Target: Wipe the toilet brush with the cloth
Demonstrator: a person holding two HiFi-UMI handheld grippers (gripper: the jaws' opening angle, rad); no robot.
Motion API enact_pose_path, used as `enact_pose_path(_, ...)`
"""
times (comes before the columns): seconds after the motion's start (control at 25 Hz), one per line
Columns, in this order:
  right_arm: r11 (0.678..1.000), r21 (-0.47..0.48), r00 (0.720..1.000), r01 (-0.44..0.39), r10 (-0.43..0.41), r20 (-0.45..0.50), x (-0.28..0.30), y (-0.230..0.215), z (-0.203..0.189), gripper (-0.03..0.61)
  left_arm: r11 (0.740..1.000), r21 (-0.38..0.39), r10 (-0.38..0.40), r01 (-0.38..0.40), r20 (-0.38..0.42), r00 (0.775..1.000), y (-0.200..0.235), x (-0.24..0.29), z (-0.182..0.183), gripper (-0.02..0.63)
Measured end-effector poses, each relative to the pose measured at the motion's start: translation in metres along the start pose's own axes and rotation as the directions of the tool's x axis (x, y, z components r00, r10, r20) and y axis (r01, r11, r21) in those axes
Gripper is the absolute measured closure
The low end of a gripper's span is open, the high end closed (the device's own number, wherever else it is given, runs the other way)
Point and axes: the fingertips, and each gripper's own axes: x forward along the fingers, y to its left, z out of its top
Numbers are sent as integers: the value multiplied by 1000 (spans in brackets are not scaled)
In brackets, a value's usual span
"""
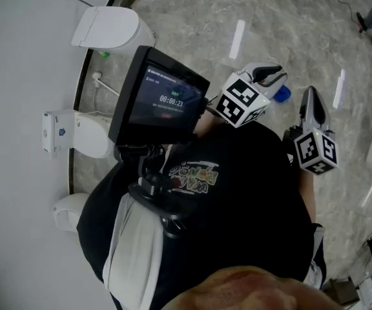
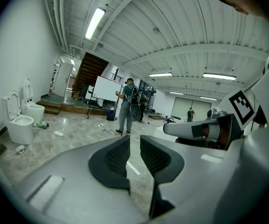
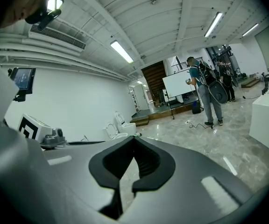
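Note:
No toilet brush and no cloth show in any view. In the head view my left gripper (image 1: 268, 76) is held out in front of my chest over the marble floor. Its jaws stand a little apart with nothing between them, and in the left gripper view (image 2: 134, 141) only floor shows through the narrow gap. My right gripper (image 1: 312, 103) is beside it to the right, its tips meeting. The right gripper view (image 3: 134, 140) shows those jaws shut and empty. A small blue thing (image 1: 281, 94) lies on the floor by the left gripper; what it is I cannot tell.
Toilets (image 1: 105, 28) stand along the white wall at the left, another one (image 1: 82, 134) nearer. A green item (image 1: 103, 55) lies by the far toilet. A person with a backpack (image 2: 127, 107) stands near a whiteboard (image 2: 105, 88) across the hall. A white block (image 3: 267, 118) is at the right.

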Motion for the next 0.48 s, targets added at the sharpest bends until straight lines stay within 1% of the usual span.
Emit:
enact_pose_path(0.16,1000,12,1000,1,-1,-3,1,-2,0,577,1000,8,-2,2,5,1000,-1,1,2,548)
enact_pose_path(0.48,1000,-4,1000,-1,1,-3,1,-3,1,577,1000,1,-6,6,3,1000,-1,2,1,548)
